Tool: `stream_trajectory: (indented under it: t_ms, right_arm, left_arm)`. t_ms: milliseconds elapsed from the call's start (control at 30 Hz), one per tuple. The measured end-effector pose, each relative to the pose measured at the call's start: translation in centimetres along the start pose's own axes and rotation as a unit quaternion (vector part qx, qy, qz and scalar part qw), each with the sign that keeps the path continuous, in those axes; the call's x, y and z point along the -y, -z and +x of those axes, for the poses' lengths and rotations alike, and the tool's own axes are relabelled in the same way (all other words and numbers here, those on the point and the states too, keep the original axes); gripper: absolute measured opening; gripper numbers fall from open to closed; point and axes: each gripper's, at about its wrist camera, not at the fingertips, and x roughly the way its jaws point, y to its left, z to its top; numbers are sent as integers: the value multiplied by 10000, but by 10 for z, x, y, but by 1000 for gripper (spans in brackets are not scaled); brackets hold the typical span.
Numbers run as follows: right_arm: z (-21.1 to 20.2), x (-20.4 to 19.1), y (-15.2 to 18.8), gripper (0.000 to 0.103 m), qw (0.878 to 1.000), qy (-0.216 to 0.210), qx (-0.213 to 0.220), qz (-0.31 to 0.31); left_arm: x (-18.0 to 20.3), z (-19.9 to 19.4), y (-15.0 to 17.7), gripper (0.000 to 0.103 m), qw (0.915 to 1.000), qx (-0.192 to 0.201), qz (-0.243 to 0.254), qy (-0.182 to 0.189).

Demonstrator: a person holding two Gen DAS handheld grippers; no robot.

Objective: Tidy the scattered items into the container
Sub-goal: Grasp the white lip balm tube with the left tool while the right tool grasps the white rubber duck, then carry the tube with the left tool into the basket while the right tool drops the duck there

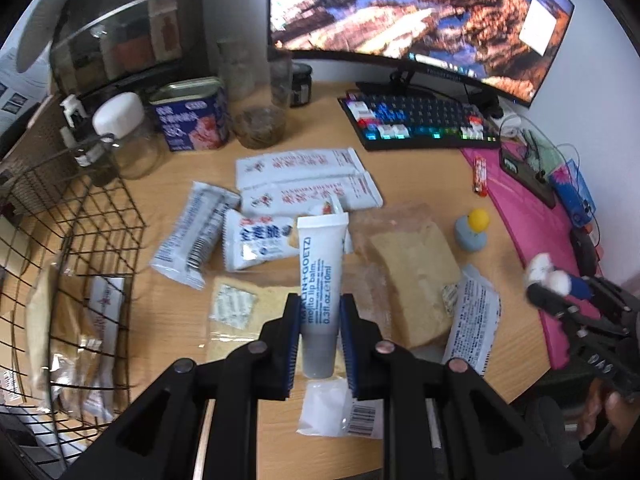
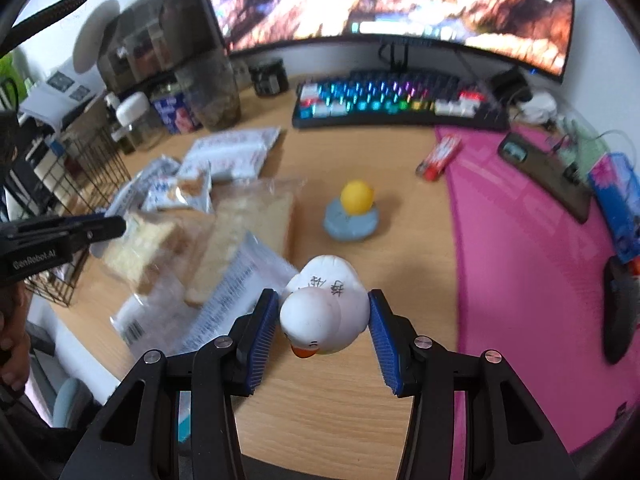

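My left gripper (image 1: 320, 320) is shut on a white lip balm tube (image 1: 320, 276), held above the wooden desk (image 1: 420, 184). A white toy duck (image 2: 326, 312) with an orange beak sits between the blue pads of my right gripper (image 2: 324, 322), which is shut on it and holds it off the desk. The right gripper (image 1: 560, 296) with the duck also shows at the right of the left wrist view. The black wire basket (image 1: 80, 240) stands at the left and holds some packets. Scattered on the desk lie white snack packets (image 1: 304, 180), bagged bread slices (image 1: 412, 276) and a small blue-and-yellow toy (image 1: 472, 230).
A lit keyboard (image 1: 416, 120) and a monitor (image 1: 412, 12) stand at the back. A pink mat (image 2: 532, 272) covers the right side, with a red packet (image 2: 438, 158) at its edge and a black mouse (image 2: 622, 312). Jars (image 1: 128, 136) and a blue tin (image 1: 192, 116) stand beside the basket.
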Motion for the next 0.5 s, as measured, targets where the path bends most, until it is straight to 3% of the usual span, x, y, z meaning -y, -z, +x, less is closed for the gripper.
stream_trajectory:
  t_ms: [267, 500]
  right_arm:
    - [-47, -28, -26, 47, 9980, 49, 587, -207]
    - [-65, -123, -65, 47, 9878, -514, 1029, -1052]
  left_arm:
    - [-26, -48, -6, 21, 9983, 554, -167, -60]
    - [-90, -109, 2, 21, 9898, 1163, -642, -510]
